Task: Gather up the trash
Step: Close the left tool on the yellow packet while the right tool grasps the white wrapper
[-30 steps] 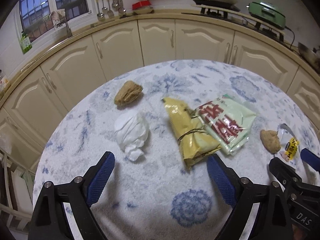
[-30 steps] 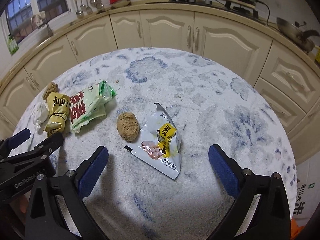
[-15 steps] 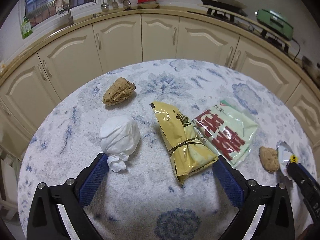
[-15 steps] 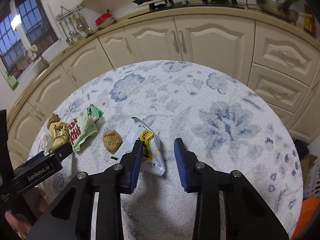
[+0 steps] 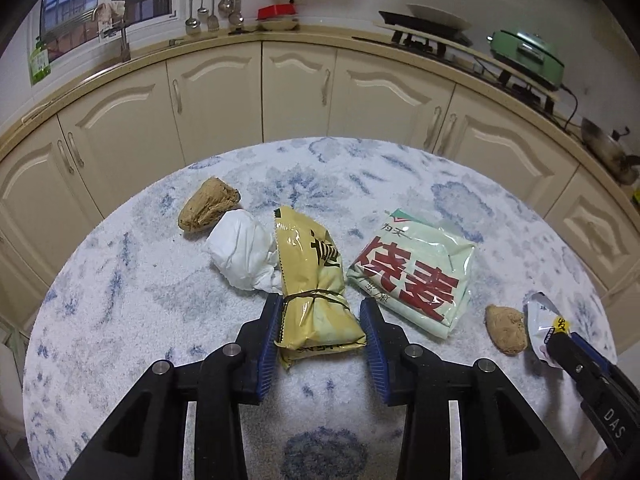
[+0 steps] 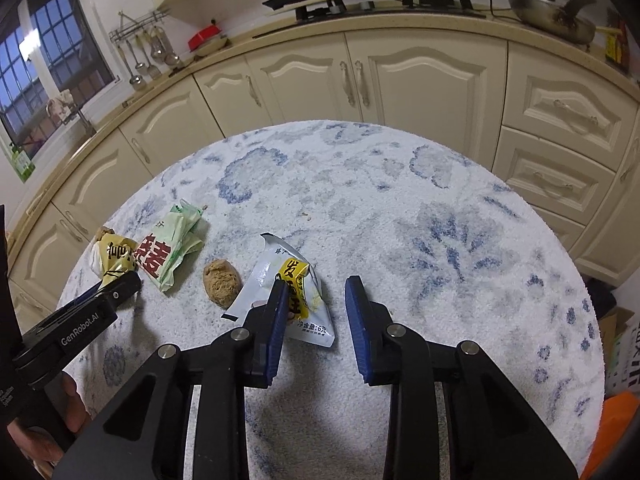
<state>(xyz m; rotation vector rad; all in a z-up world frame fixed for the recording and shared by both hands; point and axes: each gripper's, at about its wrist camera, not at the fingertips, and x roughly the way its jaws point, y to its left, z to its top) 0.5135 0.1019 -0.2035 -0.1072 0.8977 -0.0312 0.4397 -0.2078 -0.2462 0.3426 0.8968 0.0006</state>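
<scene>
Trash lies on a round table with a blue-patterned white cloth [image 5: 120,304]. My left gripper [image 5: 320,320] has its jaws closed around the near end of a yellow wrapper bundle [image 5: 312,280] tied with string. Beside the bundle lie a white crumpled paper ball [image 5: 242,254], a brown crumpled wad [image 5: 208,208], a pale green packet with red characters [image 5: 416,274] and a second brown wad [image 5: 506,328]. My right gripper [image 6: 316,300] is partly open over a white and yellow snack wrapper [image 6: 280,280]; its left finger [image 6: 278,312] overlaps the wrapper.
Cream kitchen cabinets [image 5: 296,88] curve behind the table, with a stove, a green appliance [image 5: 528,54] and hanging utensils on the counter. A pan [image 6: 552,12] sits on the right counter. Bare cloth [image 6: 460,240] spreads to the right.
My left gripper moved forward and closed from wide open onto the yellow bundle. My right gripper narrowed from wide open and moved over the snack wrapper.
</scene>
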